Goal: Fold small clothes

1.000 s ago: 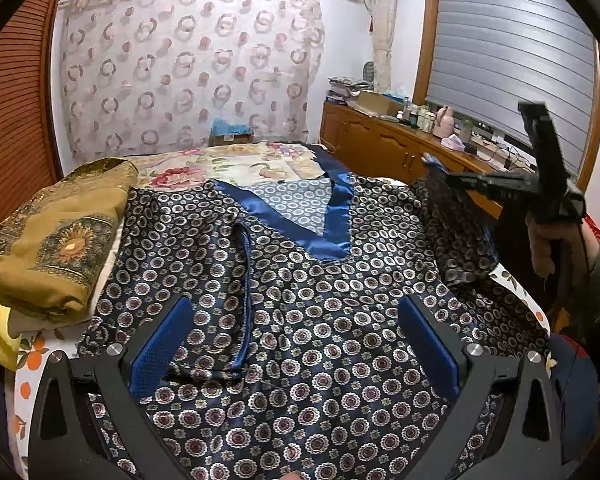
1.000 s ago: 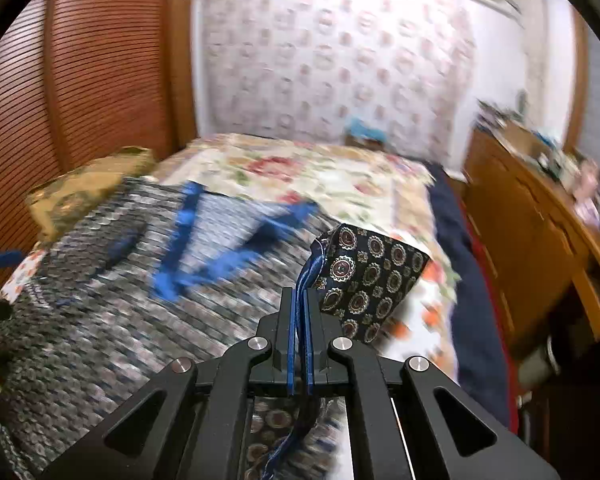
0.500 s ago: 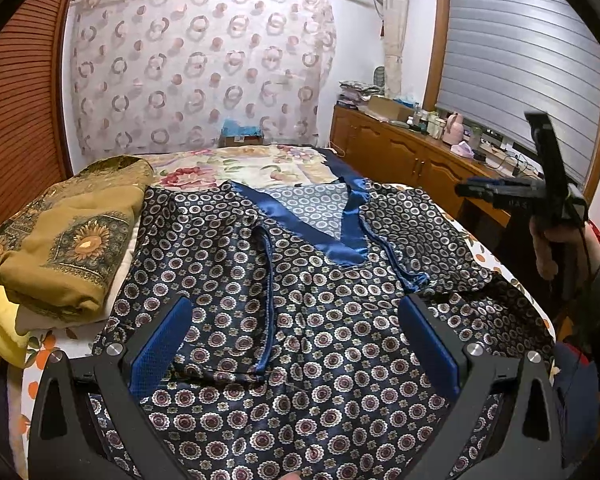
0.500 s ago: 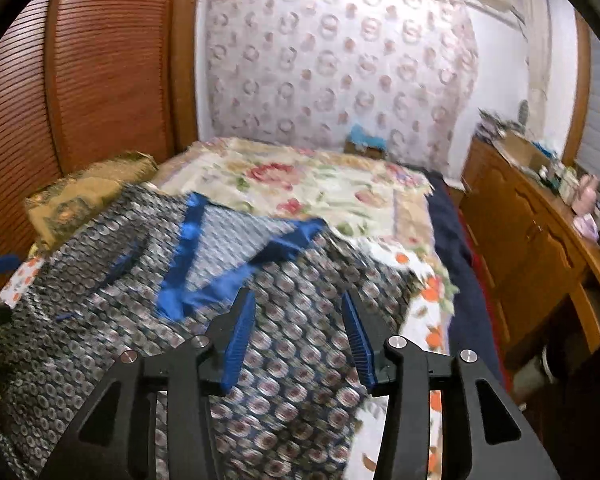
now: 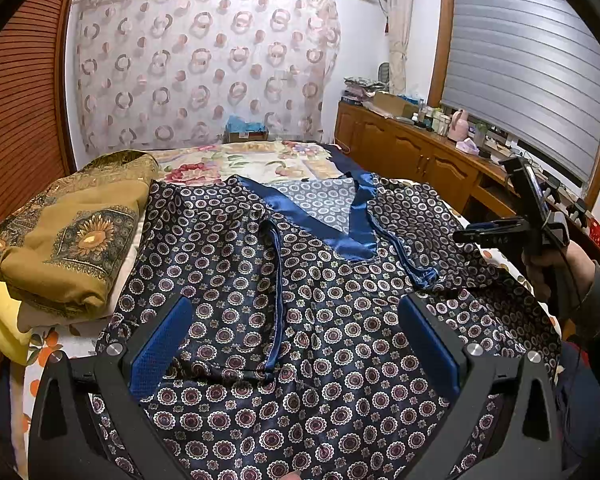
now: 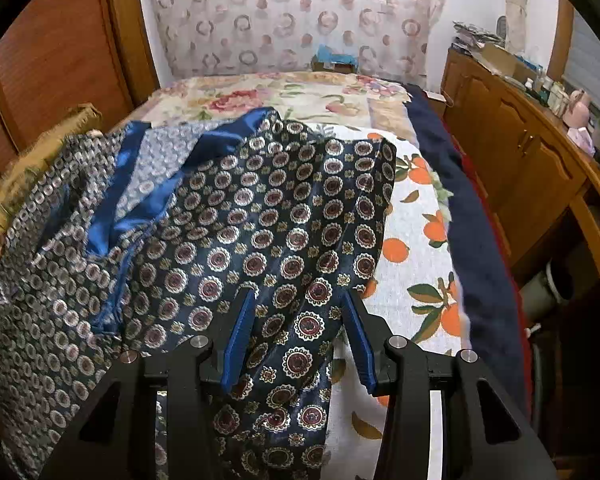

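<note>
The patterned top (image 5: 320, 320) lies spread face-up across the bed (image 6: 412, 248), its blue satin collar (image 5: 340, 236) toward the far end and both sleeves laid inward over the body. The right sleeve (image 6: 292, 216) rests folded in, its blue cuff near the collar — though the fold on that side looks loose and rumpled along the bed's edge.

The likeliest trouble is the fabric itself. It looks slick and shiny, so a folded sleeve may slide back out once anything tugs the body, and a pinch that takes only the upper layer would drag the sleeve off its fold instead of lifting the whole side. The right-hand hem hangs close to the edge of the bed, so a careless pull could tip that side off. A mustard cloth (image 5: 72, 240) sits folded just beside the left shoulder; a wide sweep on that side could catch it.

The right tongs (image 6: 296, 332) have just been opening and now stand about half apart, hovering over the lower right part of the top with cloth showing between the blue pads (image 6: 240, 336) but not pressed by them — nothing is held. The left tongs (image 5: 296, 344) stand wide apart above the lower middle of the top, gripping nothing; whether their tips brush the cloth cannot be told.
</note>
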Available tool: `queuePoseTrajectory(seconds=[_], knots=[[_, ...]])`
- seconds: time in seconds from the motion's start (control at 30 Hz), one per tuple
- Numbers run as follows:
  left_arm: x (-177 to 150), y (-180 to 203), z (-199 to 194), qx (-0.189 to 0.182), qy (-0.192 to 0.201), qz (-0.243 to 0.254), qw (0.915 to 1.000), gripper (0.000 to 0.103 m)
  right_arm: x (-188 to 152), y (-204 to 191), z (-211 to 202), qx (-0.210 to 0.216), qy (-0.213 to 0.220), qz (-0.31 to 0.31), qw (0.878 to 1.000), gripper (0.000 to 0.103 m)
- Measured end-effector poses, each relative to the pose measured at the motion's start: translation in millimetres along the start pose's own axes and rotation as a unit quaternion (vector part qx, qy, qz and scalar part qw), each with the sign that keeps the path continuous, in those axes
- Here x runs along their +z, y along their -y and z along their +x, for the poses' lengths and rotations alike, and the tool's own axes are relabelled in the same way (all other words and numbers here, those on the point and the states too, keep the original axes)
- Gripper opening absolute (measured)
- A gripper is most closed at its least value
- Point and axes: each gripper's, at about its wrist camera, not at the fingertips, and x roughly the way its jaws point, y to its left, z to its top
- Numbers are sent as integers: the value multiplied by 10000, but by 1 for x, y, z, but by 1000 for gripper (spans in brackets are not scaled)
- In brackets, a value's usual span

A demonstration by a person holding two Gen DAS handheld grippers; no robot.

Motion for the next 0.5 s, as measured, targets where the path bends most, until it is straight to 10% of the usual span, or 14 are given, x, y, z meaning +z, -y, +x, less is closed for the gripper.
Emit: queuePoseTrajectory(seconds=[0.1,0.5], knots=[[0,0,0,6,-5,14,10000,103,-3,2,-1,-131,-28,-141,9998,7],[-1,-15,3,60,-51,-150,9999,103,-11,44,-30,-373,306,117,9988,0]])
